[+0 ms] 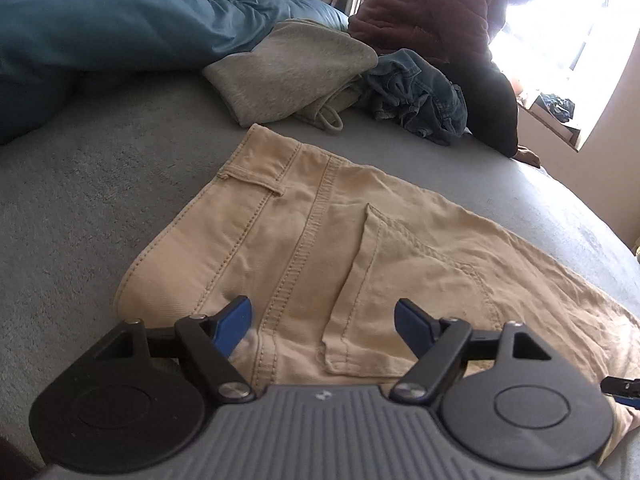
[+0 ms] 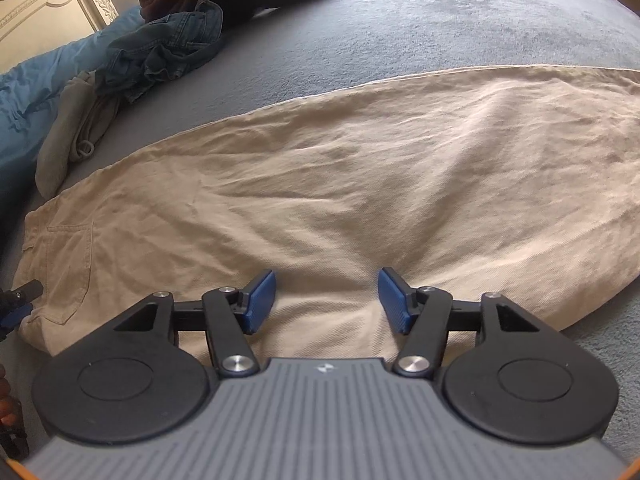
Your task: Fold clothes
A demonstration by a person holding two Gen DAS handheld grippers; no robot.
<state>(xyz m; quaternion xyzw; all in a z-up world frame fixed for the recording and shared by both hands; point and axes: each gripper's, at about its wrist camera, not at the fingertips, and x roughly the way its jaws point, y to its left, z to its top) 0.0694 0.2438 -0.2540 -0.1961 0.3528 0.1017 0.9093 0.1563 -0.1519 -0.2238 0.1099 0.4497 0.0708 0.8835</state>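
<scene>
The left claw [image 1: 322, 318] is standing wide open above the waistband end of the beige trousers [image 1: 360, 248], gripping nothing, with the seat seam and a back pocket [image 1: 360, 280] lying between its blue pads. The right claw [image 2: 327, 300] is also open and empty, hanging over the middle of the trouser legs [image 2: 360, 168], where the cloth is gathering into small wrinkles. The trousers are lying flat along the grey bed [image 2: 440, 12], seemingly already folded leg over leg, so I judge the step in hand is preparing the crosswise fold; the next move is calling for each claw to pinch an edge and carry it over. Only the left view is showing the window [image 1: 560, 40]; only the right view is showing the white headboard [image 2: 40, 4]. Both are showing the crumpled jeans [image 1: 416, 92] and a grey garment [image 1: 288, 68].
</scene>
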